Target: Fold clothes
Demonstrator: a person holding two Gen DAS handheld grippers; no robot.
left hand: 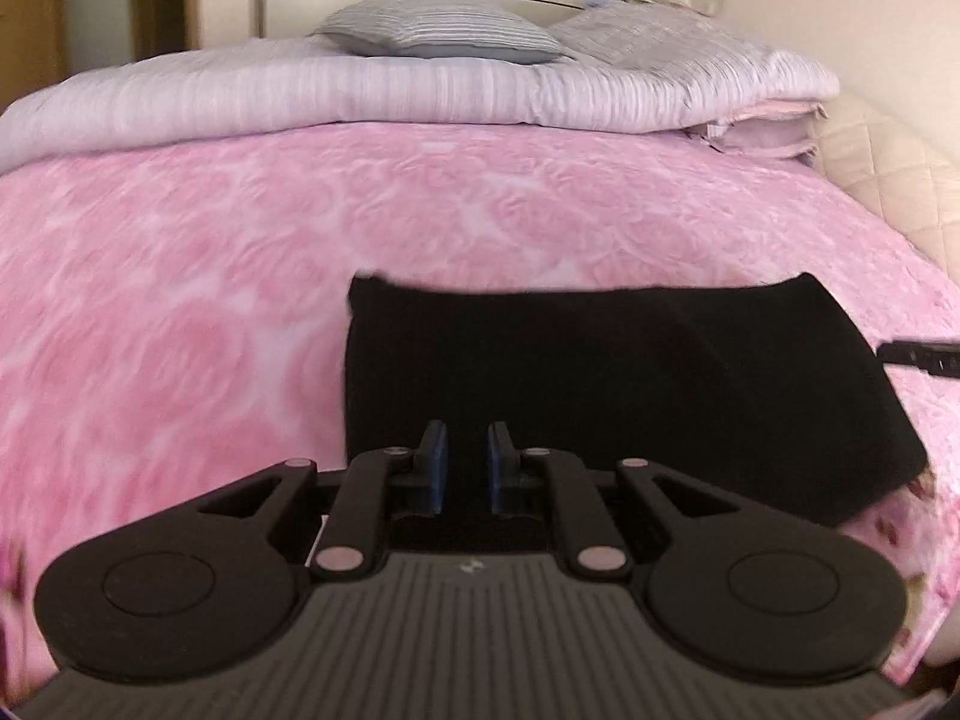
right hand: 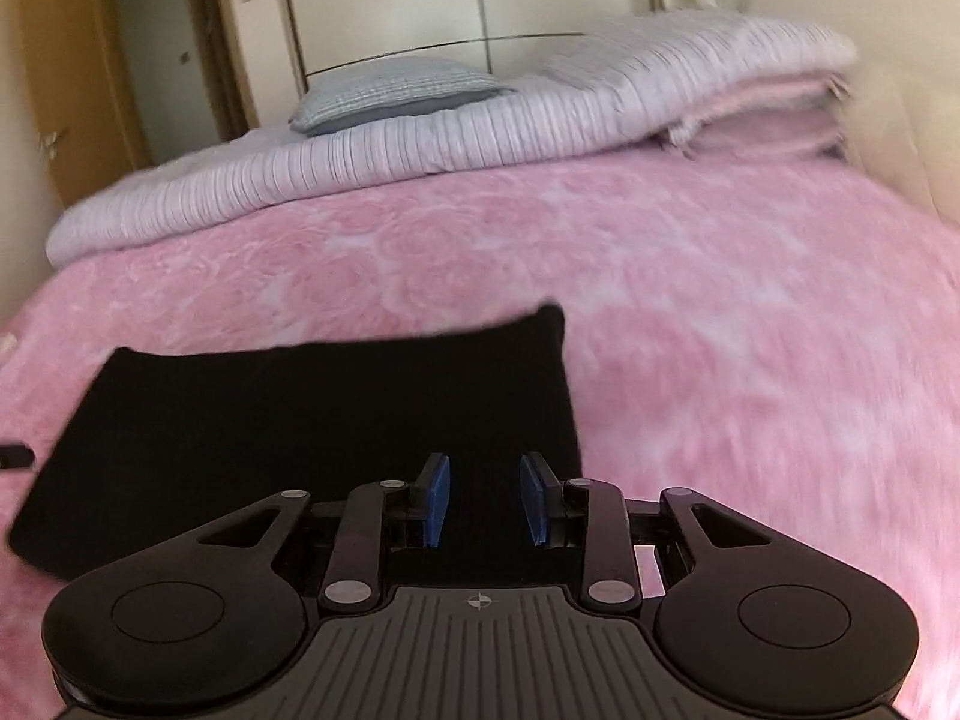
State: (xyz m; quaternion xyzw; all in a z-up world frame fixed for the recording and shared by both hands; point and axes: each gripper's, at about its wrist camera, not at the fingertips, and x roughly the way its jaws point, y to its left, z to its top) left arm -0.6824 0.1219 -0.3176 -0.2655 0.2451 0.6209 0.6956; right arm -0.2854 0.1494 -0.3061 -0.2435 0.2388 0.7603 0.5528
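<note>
Lying folded on the pink bed (left hand: 180,252): black garment (left hand: 600,372). Left gripper (left hand: 467,462) jaws slightly apart, right gripper (right hand: 485,495) wider, both empty. Advice: pinch near corners evenly, fold away, align edges.

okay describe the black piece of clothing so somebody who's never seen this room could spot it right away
Start from the big bed under the pink rose-patterned bedspread, with a pale striped duvet and a pillow bunched at its far end. On the near part of that pink surface lies the black garment, flat and folded into a rough rectangle. It is the only dark item on the bed.
</note>
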